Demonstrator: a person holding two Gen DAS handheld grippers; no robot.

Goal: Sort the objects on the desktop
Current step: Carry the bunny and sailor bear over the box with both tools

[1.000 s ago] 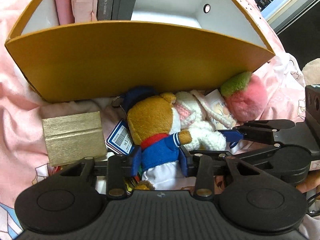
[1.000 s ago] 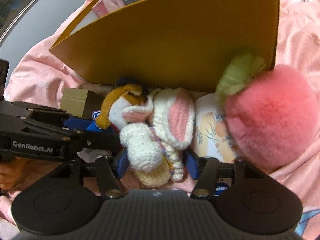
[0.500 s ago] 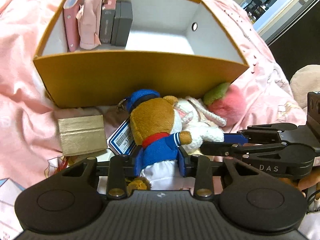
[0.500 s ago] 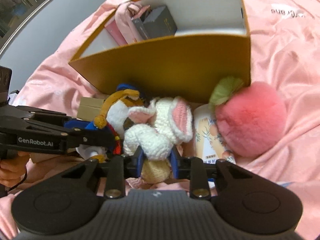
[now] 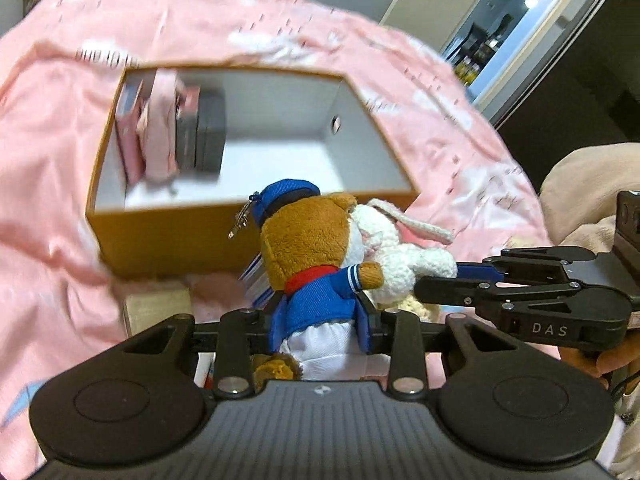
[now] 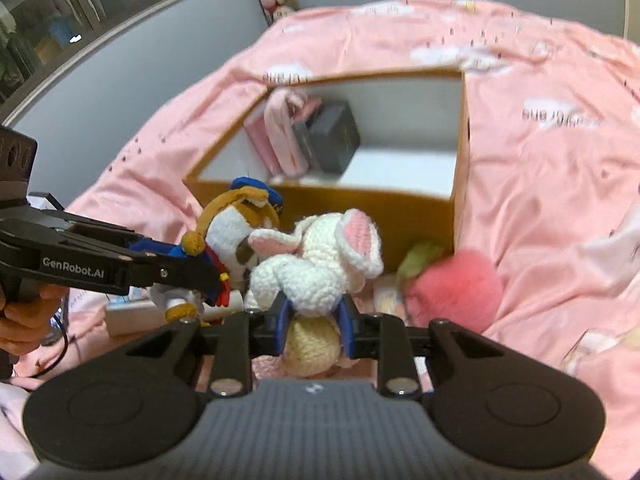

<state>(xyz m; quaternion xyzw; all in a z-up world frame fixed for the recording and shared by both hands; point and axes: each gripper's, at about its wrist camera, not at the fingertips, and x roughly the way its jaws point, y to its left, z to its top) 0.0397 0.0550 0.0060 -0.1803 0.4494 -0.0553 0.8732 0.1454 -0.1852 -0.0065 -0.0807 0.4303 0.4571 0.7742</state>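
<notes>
A brown plush bear (image 5: 304,240) in a blue sailor suit and cap hangs in my left gripper (image 5: 320,312), whose blue pads press on its body. My right gripper (image 6: 314,320) is shut on a white crochet rabbit (image 6: 320,264) with pink ears. Both toys are held side by side, touching, in the air in front of the orange box (image 5: 168,236). The box is open on top, white inside, with pink pouches (image 5: 160,140) and dark grey cases (image 5: 208,136) upright at its left end. Each gripper shows in the other's view: the right gripper (image 5: 440,276) and the left gripper (image 6: 200,268).
A fluffy pink peach plush (image 6: 456,284) lies by the box's near right corner on a printed packet (image 6: 388,296). A small gold box (image 5: 156,308) sits below the box's front wall. A rumpled pink sheet (image 5: 48,160) covers the whole surface. A hand (image 6: 24,312) holds the left gripper.
My right gripper closed on the rabbit. Both grippers then rose with their toys off the sheet, so the box's inside now shows from above.
</notes>
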